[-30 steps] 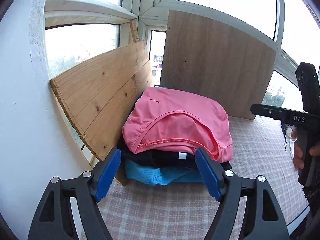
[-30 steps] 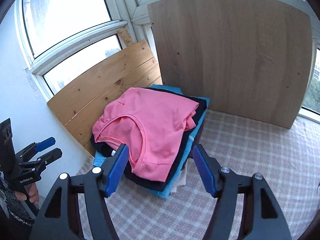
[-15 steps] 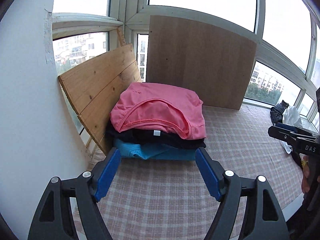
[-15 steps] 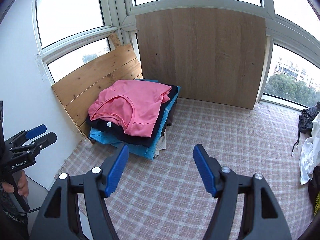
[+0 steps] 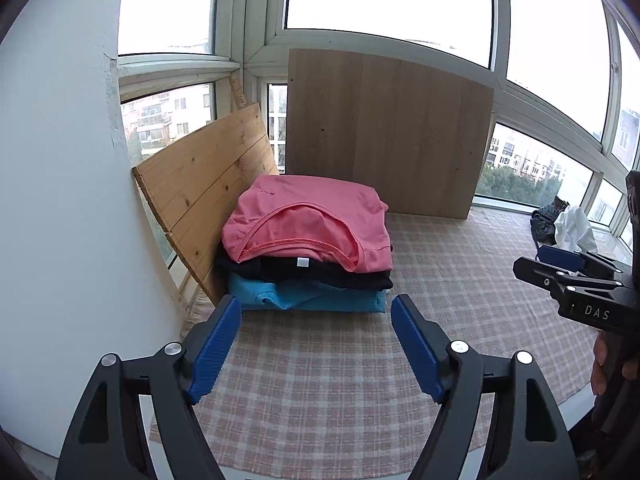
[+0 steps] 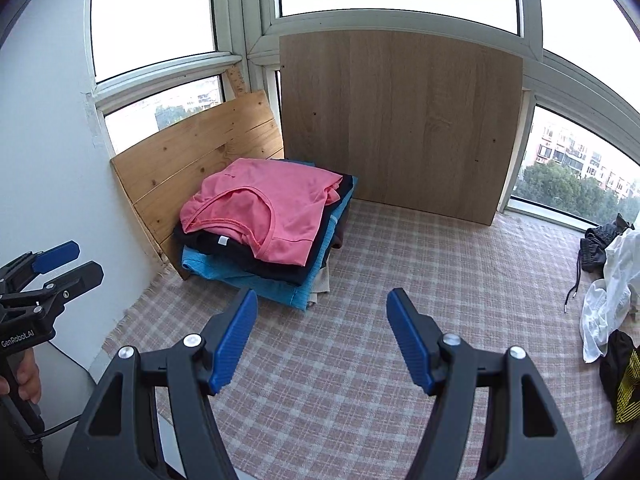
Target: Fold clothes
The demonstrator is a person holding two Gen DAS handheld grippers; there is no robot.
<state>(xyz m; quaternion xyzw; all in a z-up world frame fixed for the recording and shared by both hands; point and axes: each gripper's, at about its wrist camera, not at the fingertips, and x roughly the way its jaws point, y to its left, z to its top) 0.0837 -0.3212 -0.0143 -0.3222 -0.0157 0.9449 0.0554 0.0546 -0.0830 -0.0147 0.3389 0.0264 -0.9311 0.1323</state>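
Note:
A folded pink shirt tops a stack with a black garment and a blue one beneath, in the far left corner of the checked cloth. My left gripper hangs open over the cloth, short of the stack, holding nothing. My right gripper is also open and empty, to the right of the stack's front. Each gripper shows in the other's view, the right gripper at the edge and the left gripper at the left. A loose pile with a white garment lies far right.
A pine plank panel leans against the wall behind the stack, and a brown board stands against the windows. Dark clothes and a black-yellow item lie at the right. Checked cloth covers the surface to its front edge.
Both grippers have pulled back and up from the stack, which now looks smaller and farther. The pink shirt stays on top. The loose pile at the right has come into view.

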